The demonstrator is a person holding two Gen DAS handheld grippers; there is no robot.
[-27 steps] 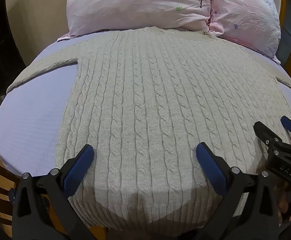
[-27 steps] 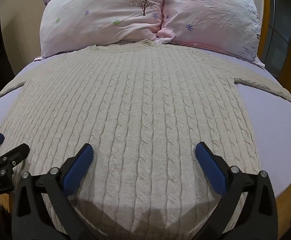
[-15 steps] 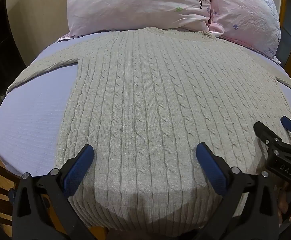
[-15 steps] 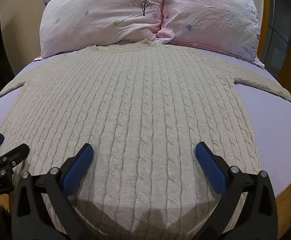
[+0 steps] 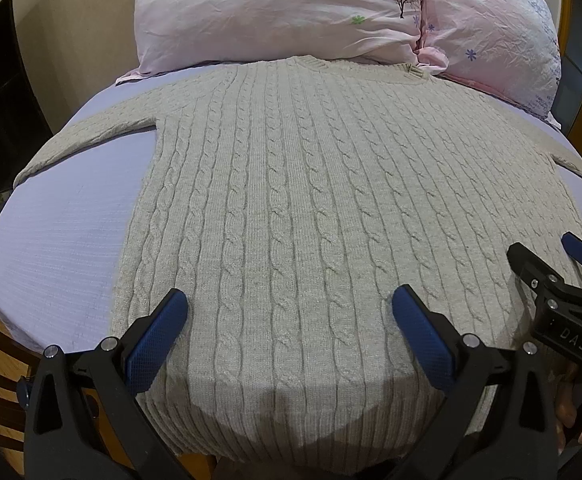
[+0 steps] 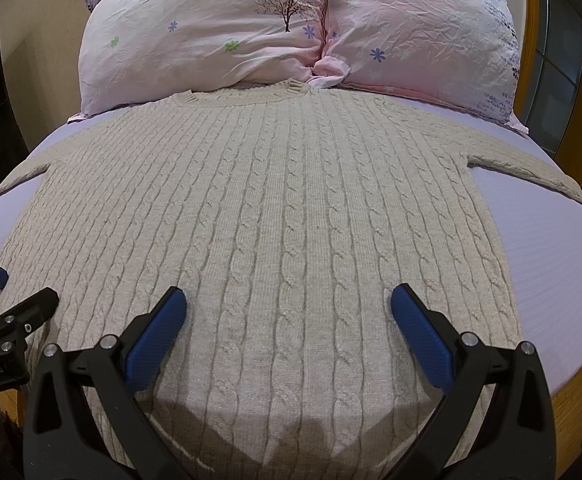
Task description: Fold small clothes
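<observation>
A beige cable-knit sweater [image 5: 291, 200] lies flat and spread out on the lilac bed sheet [image 5: 59, 232], collar toward the pillows, sleeves stretched out to both sides. It also shows in the right wrist view [image 6: 283, 216]. My left gripper [image 5: 289, 312] is open and empty, above the sweater's lower left part near the hem. My right gripper [image 6: 287, 308] is open and empty, above the lower right part. The right gripper also shows at the right edge of the left wrist view [image 5: 547, 260]. The left gripper shows at the left edge of the right wrist view [image 6: 11, 296].
Two pink flowered pillows [image 6: 219, 28] [image 6: 427, 28] lie at the head of the bed, touching the sweater's collar. The wooden bed frame [image 6: 571, 396] shows at the near corners. Bare sheet [image 6: 551, 248] lies on both sides of the sweater.
</observation>
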